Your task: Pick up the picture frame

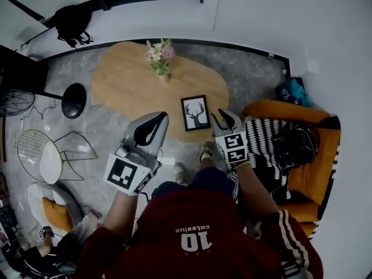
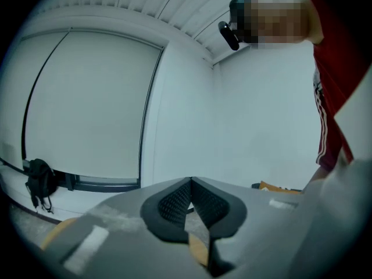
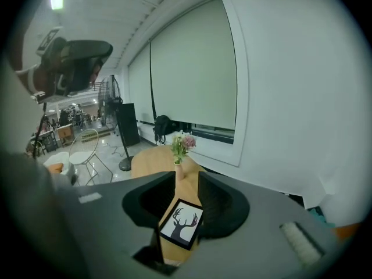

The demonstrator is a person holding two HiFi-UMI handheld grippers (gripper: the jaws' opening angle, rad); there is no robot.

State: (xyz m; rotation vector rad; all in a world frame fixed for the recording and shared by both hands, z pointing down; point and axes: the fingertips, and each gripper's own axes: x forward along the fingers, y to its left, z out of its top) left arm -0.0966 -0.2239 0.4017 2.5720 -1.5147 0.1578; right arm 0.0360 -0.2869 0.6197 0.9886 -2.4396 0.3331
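Observation:
The picture frame [image 1: 196,113], black with a deer silhouette on white, lies flat near the front right edge of the oval wooden table [image 1: 128,86]. My right gripper [image 1: 224,116] hovers just right of it, above the table's edge, and is open. In the right gripper view the picture frame [image 3: 181,224] shows through the gap between the right gripper's [image 3: 187,179] spread jaws, lower down on the table [image 3: 151,158]; nothing is held. My left gripper [image 1: 158,118] hangs left of the frame, in front of the table. Its tips [image 2: 190,182] meet, with nothing between them.
A small vase of flowers [image 1: 160,57] stands at the table's far side. An orange sofa [image 1: 302,173] with a striped throw [image 1: 261,144] and a black bag [image 1: 293,144] is close on the right. A wire chair [image 1: 40,156] and a black round stand base [image 1: 74,100] are on the left.

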